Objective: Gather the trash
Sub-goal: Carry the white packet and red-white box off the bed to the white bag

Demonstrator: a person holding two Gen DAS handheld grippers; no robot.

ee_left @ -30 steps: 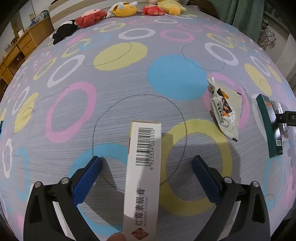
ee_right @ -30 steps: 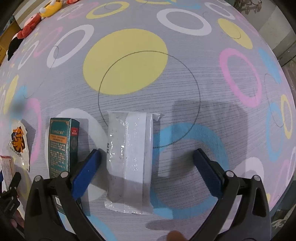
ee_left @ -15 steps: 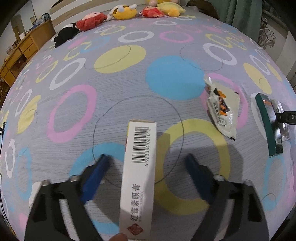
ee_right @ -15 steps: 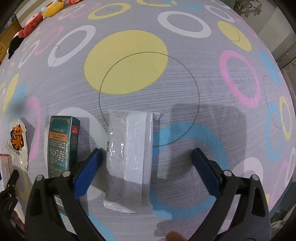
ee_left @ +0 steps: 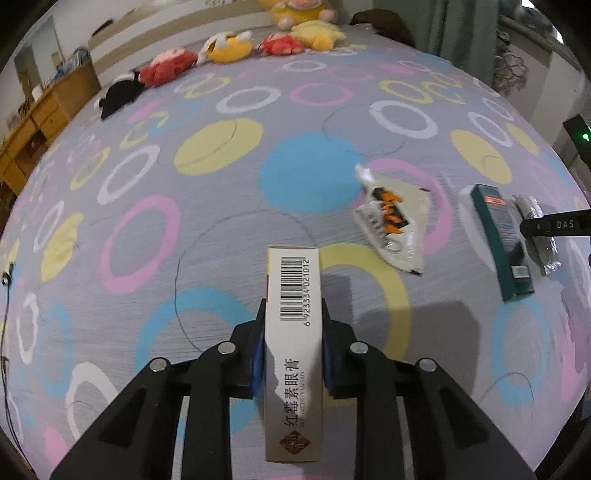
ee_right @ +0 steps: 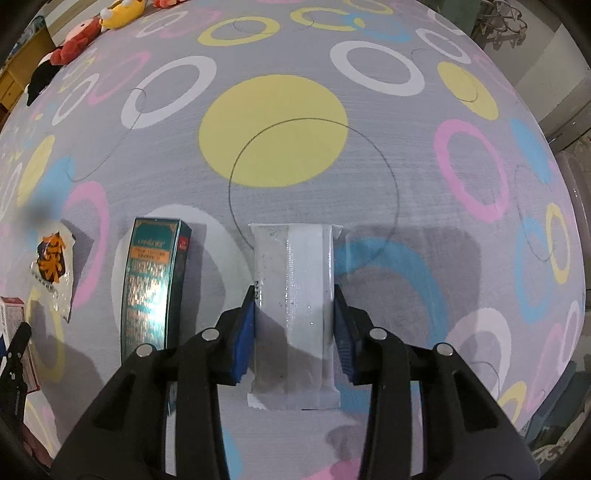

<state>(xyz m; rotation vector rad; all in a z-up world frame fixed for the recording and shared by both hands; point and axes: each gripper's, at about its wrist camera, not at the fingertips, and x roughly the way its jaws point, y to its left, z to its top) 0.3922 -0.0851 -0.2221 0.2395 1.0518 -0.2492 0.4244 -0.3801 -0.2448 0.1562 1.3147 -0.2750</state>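
Note:
A long white box with a barcode (ee_left: 293, 332) sits between the blue pads of my left gripper (ee_left: 293, 314); its jaws are closing and the pads press on both long sides. A clear silver-white wrapper (ee_right: 293, 306) lies lengthwise between the pads of my right gripper (ee_right: 294, 299), whose jaws are closing too, pads against the wrapper's edges. A dark green box (ee_right: 155, 284) (ee_left: 498, 236) lies just left of the wrapper. A crumpled clear packet with orange print (ee_left: 391, 221) (ee_right: 53, 266) lies between the two grippers.
Everything rests on a grey bed cover (ee_left: 221, 221) printed with coloured circles and rings. Several plush toys (ee_left: 229, 48) line the far edge. A wooden dresser (ee_left: 33, 122) stands at the far left, a green curtain (ee_left: 454, 26) at the far right.
Both grippers went from wide open to pinched in, the left on the white box, the right on the wrapper. Both views have risen slightly off the cover.

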